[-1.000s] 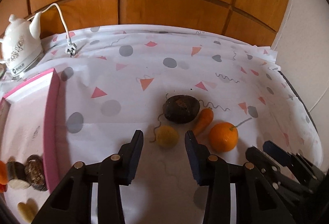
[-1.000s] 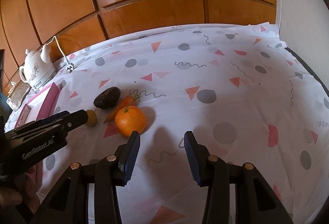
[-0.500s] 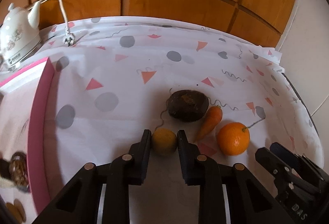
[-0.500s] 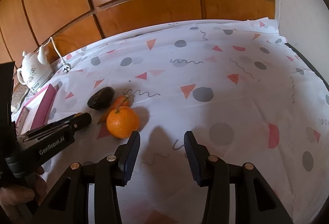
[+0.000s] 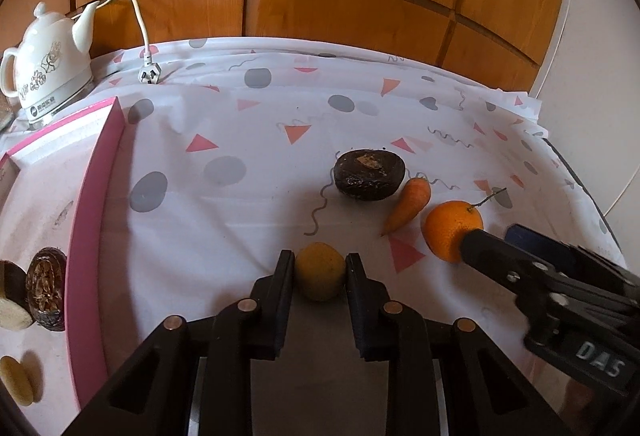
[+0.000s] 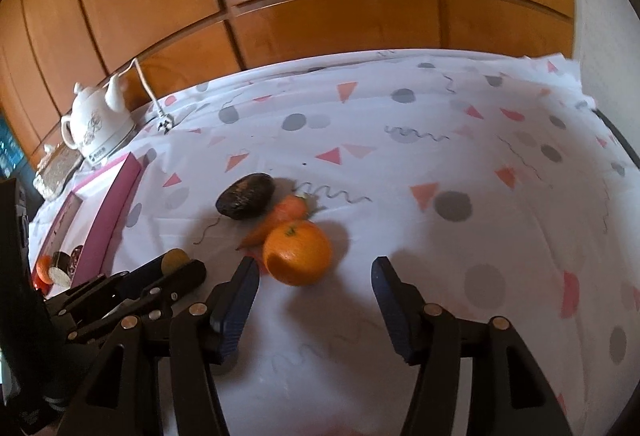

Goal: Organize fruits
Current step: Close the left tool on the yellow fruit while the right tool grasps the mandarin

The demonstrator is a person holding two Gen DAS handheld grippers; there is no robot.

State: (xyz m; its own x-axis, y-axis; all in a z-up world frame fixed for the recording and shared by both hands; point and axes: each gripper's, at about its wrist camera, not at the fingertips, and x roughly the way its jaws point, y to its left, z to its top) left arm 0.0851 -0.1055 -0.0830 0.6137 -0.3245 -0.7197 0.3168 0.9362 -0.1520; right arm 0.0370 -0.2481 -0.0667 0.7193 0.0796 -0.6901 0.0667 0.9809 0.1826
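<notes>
My left gripper (image 5: 320, 268) is shut on a small yellow fruit (image 5: 320, 271), which rests on the patterned tablecloth. Beyond it lie a dark brown fruit (image 5: 369, 175), a small carrot (image 5: 410, 203) and an orange (image 5: 451, 228). My right gripper (image 6: 314, 268) is open, with the orange (image 6: 298, 252) just ahead of its left finger. The yellow fruit (image 6: 175, 259) shows between the left gripper's fingers in the right wrist view. A pink tray (image 5: 94, 203) at the left holds several cut fruits (image 5: 44, 288).
A white teapot-style kettle (image 5: 50, 61) with a cord and plug (image 5: 150, 75) stands at the back left. Wooden panels run behind the table. The table's right edge (image 5: 576, 179) is close to the orange.
My left gripper moved forward and closed on the yellow fruit. My right gripper moved left toward the orange, still open.
</notes>
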